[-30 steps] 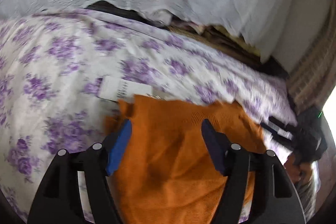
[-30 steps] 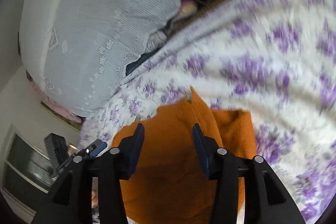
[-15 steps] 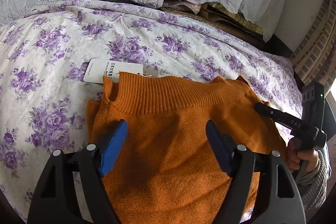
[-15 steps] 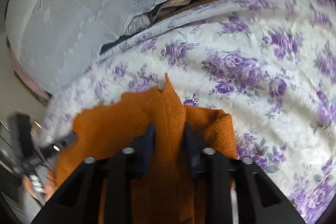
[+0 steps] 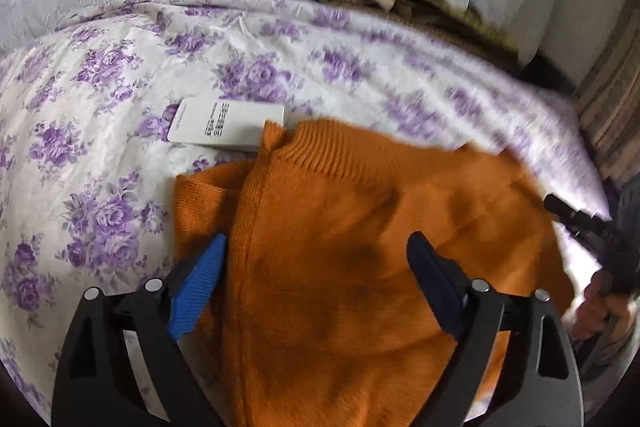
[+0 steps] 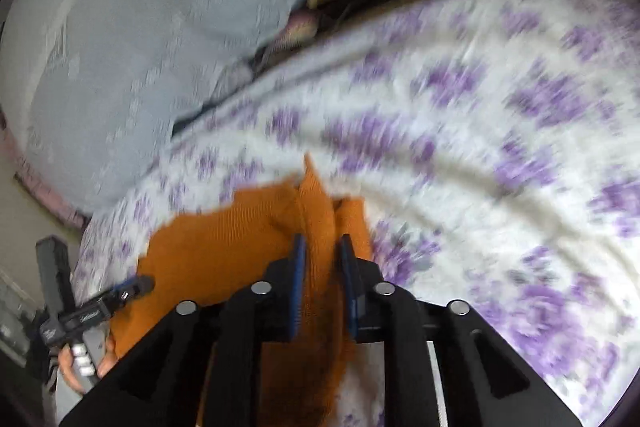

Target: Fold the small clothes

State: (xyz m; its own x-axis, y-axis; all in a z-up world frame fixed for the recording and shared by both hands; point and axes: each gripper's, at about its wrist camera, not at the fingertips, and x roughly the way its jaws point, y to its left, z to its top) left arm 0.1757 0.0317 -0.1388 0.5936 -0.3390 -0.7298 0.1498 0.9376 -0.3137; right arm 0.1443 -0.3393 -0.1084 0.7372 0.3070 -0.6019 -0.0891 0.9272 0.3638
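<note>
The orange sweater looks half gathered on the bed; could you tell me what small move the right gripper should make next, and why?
Probably carry the pinched ridge of the orange sweater across toward the other side. The right gripper has knit between its narrow, slightly opening jaws, while the left gripper, jaws opening, stands wide over flat fabric.

Left gripper (image 5: pixel 316 259) opening wide over orange knit sweater (image 5: pixel 360 227), fingers (image 5: pixel 198 283) astride it, not pressing. White tag (image 5: pixel 224 125) on floral bed sheet (image 5: pixel 100 147) at sweater's far edge.
</note>
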